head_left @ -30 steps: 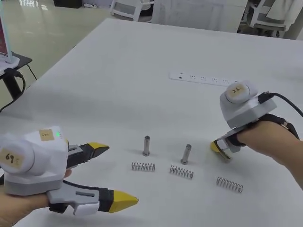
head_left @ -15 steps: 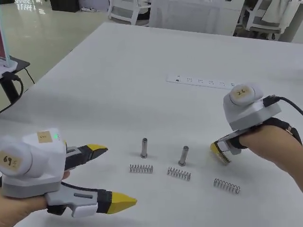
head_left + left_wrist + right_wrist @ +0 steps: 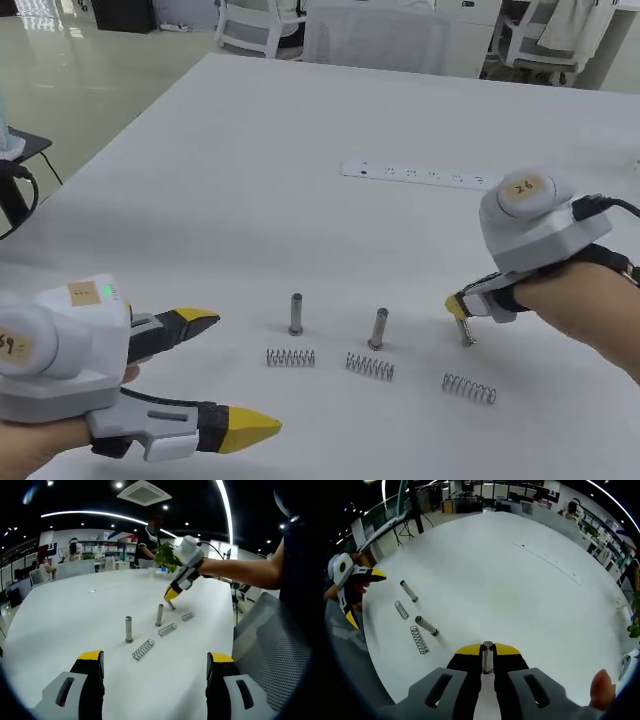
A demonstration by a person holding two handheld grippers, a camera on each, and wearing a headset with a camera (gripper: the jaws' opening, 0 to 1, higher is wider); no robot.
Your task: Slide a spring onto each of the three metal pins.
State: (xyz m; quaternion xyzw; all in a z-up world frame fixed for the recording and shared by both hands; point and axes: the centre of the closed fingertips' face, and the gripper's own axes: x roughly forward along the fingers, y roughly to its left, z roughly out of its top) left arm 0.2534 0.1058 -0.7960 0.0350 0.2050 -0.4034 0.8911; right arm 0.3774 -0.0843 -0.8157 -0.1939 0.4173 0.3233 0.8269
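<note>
Two metal pins stand upright on the white table, one on the left (image 3: pixel 296 313) (image 3: pixel 129 629) (image 3: pixel 408 591) and one in the middle (image 3: pixel 379 328) (image 3: pixel 159 615) (image 3: pixel 426 625). A spring lies in front of each: the left spring (image 3: pixel 290 357) (image 3: pixel 143 649) and the middle spring (image 3: pixel 370 366) (image 3: pixel 167 629). A third spring (image 3: pixel 469 388) (image 3: pixel 188 616) lies at the right. My right gripper (image 3: pixel 461 308) (image 3: pixel 487 652) is shut on the third pin (image 3: pixel 487 663) (image 3: pixel 467 333), tilted just above the table. My left gripper (image 3: pixel 225 375) (image 3: pixel 152 660) is open at the near left, holding nothing.
A white power strip (image 3: pixel 418 175) lies across the table beyond the pins. Office chairs (image 3: pixel 250 22) stand past the far edge. In the left gripper view, people (image 3: pixel 148 537) stand in the background, and a grey mesh chair (image 3: pixel 270 645) is at the right.
My right gripper has lifted slightly with the third pin, whose lower end now hangs below the fingertips. The head camera has tilted, shifting the scene. The left gripper stays open.
</note>
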